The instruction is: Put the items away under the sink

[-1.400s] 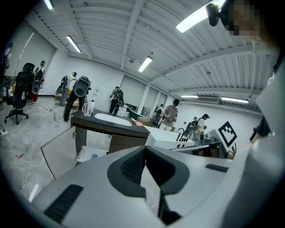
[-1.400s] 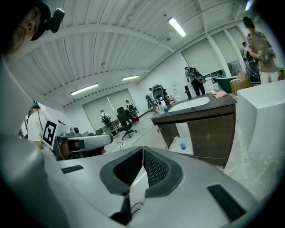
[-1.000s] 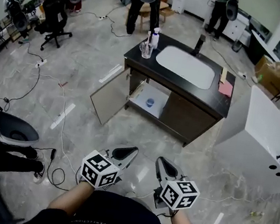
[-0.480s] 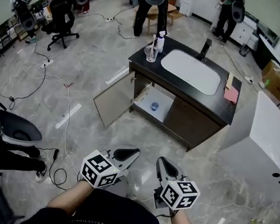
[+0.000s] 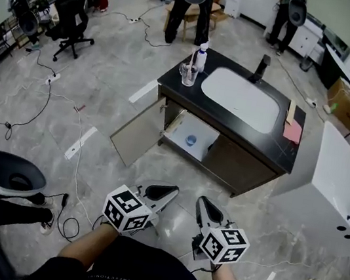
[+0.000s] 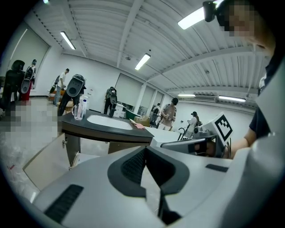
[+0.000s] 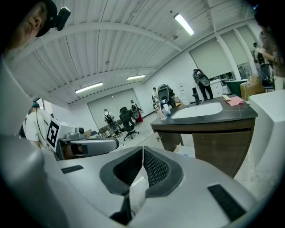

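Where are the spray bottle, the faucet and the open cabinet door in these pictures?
spray bottle (image 5: pixel 202 59): head view, on the middle of its white body.
faucet (image 5: pixel 261 69): head view, on its dark upright stem.
open cabinet door (image 5: pixel 139 133): head view, on the middle of its panel.

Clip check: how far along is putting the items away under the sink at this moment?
Done: the cabinet door stands open and one small blue item sits inside. In hand: nothing; the left tool and right tool are both shut and empty, short of the cabinet. Left: the glass, spray bottle and pink item are on the countertop.
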`<state>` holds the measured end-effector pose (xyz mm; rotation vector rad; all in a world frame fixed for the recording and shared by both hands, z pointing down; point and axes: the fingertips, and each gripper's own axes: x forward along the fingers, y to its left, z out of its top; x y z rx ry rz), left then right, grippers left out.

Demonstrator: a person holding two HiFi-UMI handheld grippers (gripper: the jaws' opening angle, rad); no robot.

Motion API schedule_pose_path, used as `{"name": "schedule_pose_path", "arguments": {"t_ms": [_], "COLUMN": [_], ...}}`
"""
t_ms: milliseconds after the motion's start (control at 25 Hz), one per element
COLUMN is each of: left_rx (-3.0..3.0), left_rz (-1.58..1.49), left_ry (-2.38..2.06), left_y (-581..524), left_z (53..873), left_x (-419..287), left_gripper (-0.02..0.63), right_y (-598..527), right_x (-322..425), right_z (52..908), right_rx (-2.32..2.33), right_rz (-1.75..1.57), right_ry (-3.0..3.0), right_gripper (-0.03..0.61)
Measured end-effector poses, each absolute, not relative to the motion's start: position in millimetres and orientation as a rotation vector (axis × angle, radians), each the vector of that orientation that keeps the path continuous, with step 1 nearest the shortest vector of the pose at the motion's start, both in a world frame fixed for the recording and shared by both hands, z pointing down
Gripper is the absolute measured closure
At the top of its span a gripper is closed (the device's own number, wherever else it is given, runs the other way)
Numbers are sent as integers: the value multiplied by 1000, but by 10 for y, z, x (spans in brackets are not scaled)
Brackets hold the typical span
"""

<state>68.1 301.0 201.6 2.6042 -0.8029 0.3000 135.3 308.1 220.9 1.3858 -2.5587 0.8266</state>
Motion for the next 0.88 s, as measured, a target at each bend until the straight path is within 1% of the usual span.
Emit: {"name": "schedule_pose_path", "arguments": {"t_ms": [280, 560, 880], "left_rx": [2639, 2617, 2608], "left_rz": [376, 358, 391], "left_ry": [-729, -748, -614], "left_y": [2522, 2077, 1859], "left_z": [2078, 2137, 2279], "left_x": [564, 349, 219], "left_gripper": [614, 614, 614], "right_y": [2520, 2095, 1776], "right_x": [1174, 934, 691], "right_z": [2185, 2236, 2258], "right_rx": [1396, 1366, 1346], "right_rz": [842, 829, 812], "right_ry": [-2554, -2534, -2517], "right_gripper": [543, 543, 543]}}
